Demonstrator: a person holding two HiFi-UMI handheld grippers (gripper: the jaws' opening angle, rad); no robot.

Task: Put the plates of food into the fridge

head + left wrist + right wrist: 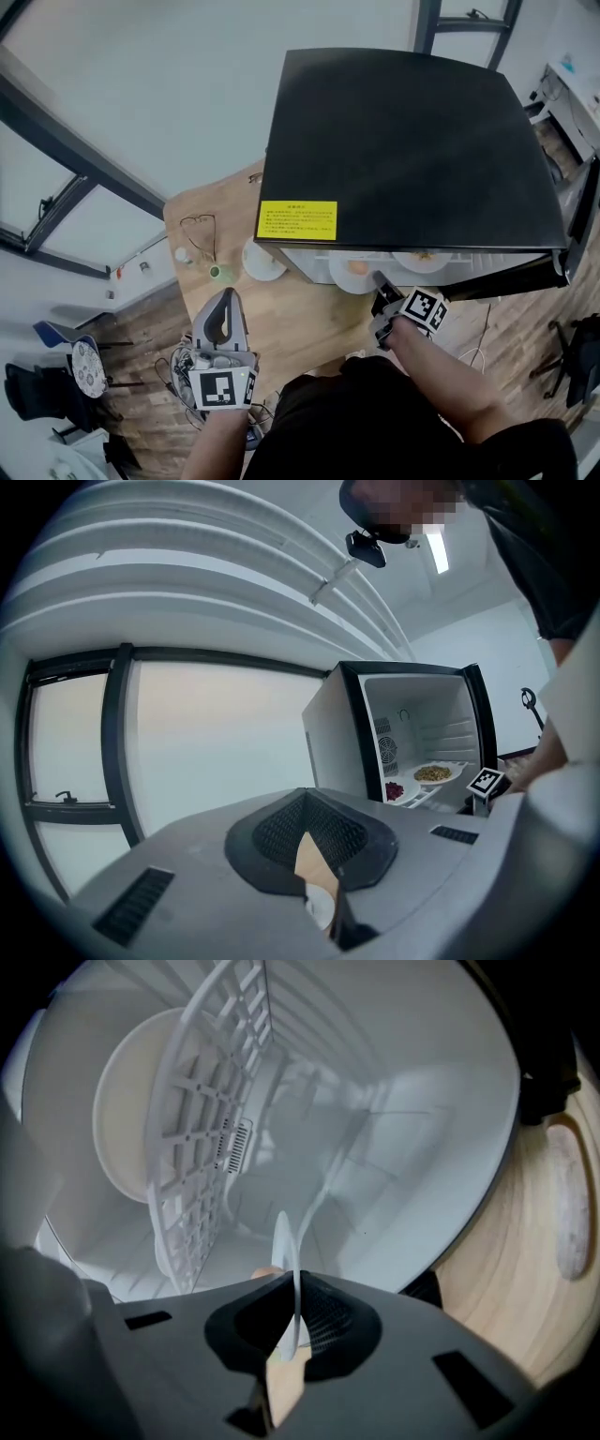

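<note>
Right now I'm pinching the food plate's [283, 1241] rim in my right gripper [284, 1340] at the fridge [403, 141] mouth, frame centre, with my left gripper [222, 302] pressed together and empty, so next I'm probably lowering it flat onto the shelf [202, 1101].

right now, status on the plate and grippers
right gripper shut on plate rim, at fridge opening. left gripper shut, empty. nothing seen blocking.

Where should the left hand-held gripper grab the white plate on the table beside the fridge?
Probably pinch its near rim, coming in low from the person's side: the white plate lies flat, with the fridge close on its right.
</note>
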